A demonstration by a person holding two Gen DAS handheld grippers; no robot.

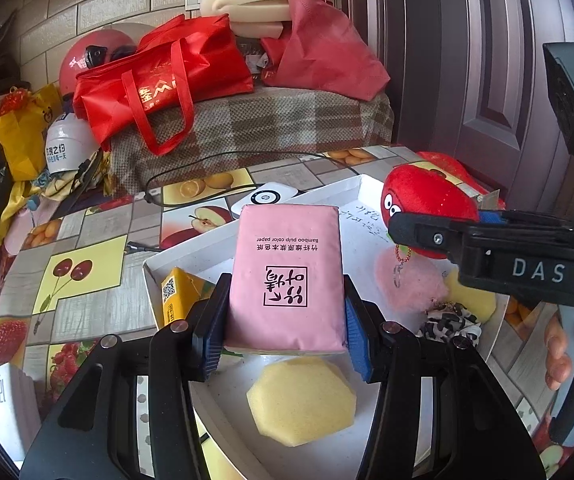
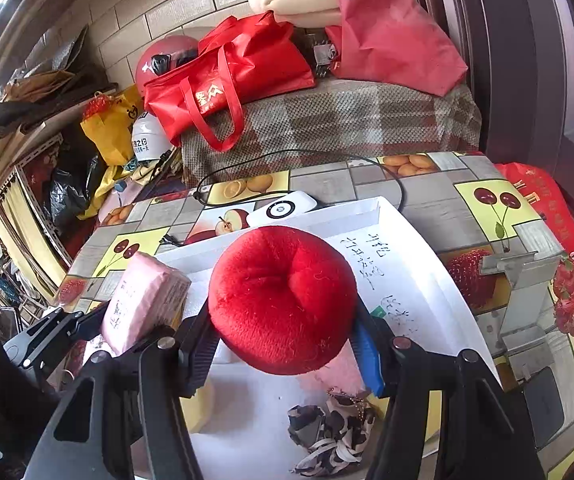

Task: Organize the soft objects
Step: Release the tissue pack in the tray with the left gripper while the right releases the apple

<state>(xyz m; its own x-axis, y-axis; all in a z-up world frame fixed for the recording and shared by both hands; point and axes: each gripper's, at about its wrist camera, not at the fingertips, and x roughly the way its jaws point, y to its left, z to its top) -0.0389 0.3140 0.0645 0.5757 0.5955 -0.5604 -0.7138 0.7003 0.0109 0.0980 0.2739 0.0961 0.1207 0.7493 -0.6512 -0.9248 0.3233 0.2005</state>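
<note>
Here, left tool (image 1: 283,320) clamps the pink tissue pack (image 1: 287,276); right tool (image 2: 287,328) (over the tray (image 2: 427,256)) clamps the red plush (image 2: 283,300).

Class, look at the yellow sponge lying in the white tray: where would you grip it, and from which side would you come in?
Grip the yellow sponge across two opposite flat edges, coming straight down from above. It lies flat on the white tray floor, so only its sides offer the fingers a hold. It is angular, and parallel edges should seat the fingers squarely. The pink tissue pack hangs just over its far edge, so approach from the near side.
</note>
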